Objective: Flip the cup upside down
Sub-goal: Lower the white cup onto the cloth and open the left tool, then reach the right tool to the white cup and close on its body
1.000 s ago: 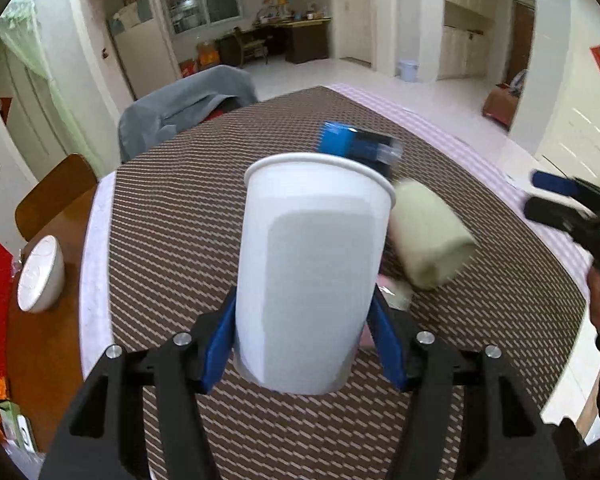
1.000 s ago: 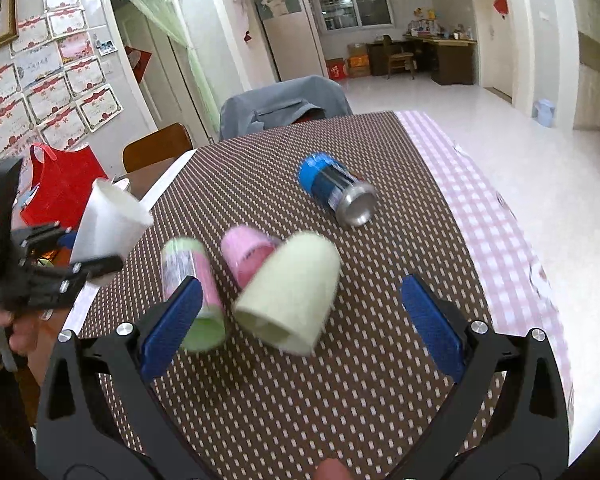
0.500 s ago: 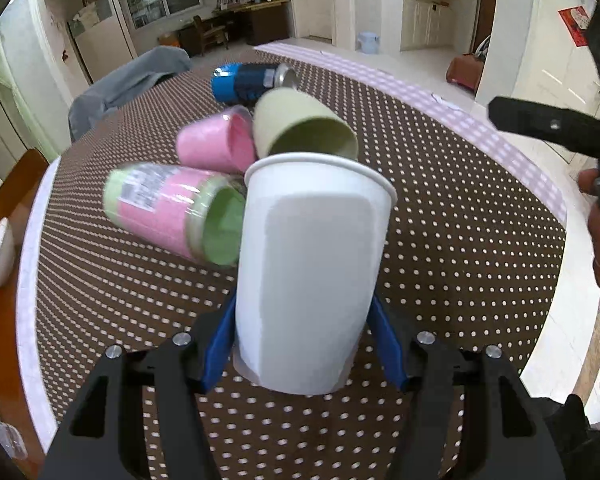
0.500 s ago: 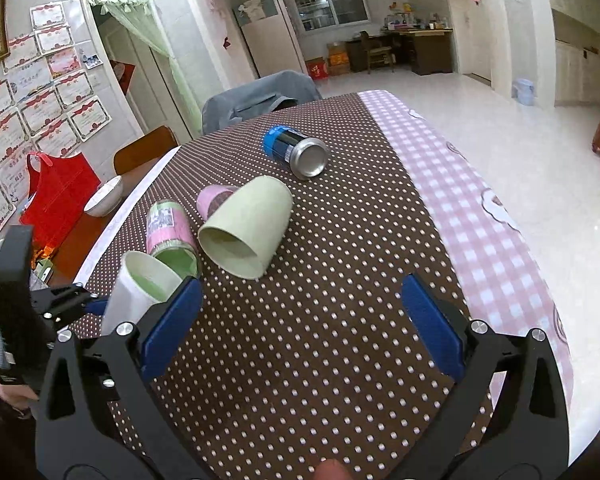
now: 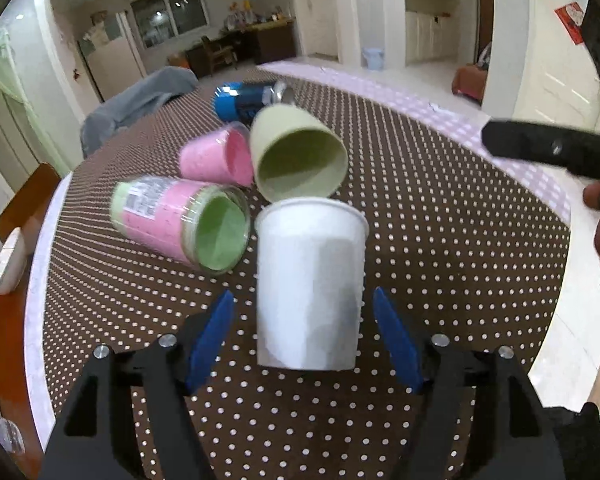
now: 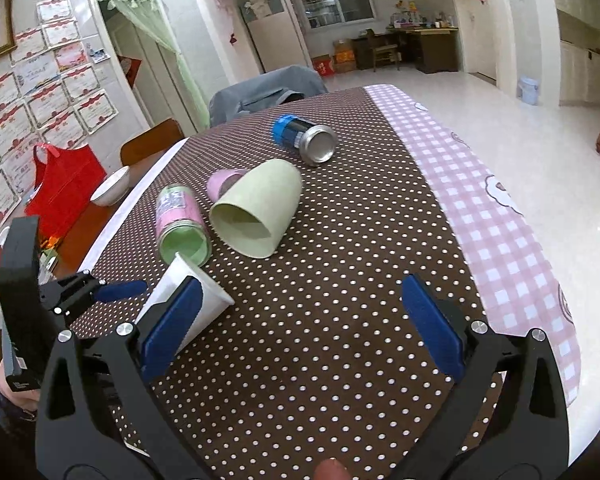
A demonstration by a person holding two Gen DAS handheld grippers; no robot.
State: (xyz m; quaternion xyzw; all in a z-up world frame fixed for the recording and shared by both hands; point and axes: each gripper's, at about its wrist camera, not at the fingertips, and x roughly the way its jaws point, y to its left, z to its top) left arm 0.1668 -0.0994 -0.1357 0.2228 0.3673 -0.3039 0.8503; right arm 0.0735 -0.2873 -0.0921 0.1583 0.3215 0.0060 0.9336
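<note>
A white paper cup (image 5: 310,284) lies between the blue pads of my left gripper (image 5: 302,320), its rim pointing away from me toward the table. The jaws stand wide, with clear gaps on both sides of the cup. In the right wrist view the cup (image 6: 204,296) rests tilted on the brown dotted tablecloth (image 6: 340,320), with the left gripper (image 6: 112,292) beside it. My right gripper (image 6: 300,320) is open and empty above the near table.
Lying on the cloth: a pale green cup (image 5: 296,156), a pink cup (image 5: 216,156), a pink-and-green jar (image 5: 180,220), a blue can (image 5: 248,100). A white bowl (image 6: 110,186) and a red bag (image 6: 64,184) stand at the left. The table edge runs along the right.
My left gripper has tipped the white cup down toward the table and opened, so the pads no longer touch it. The right gripper has drawn closer to the cup.
</note>
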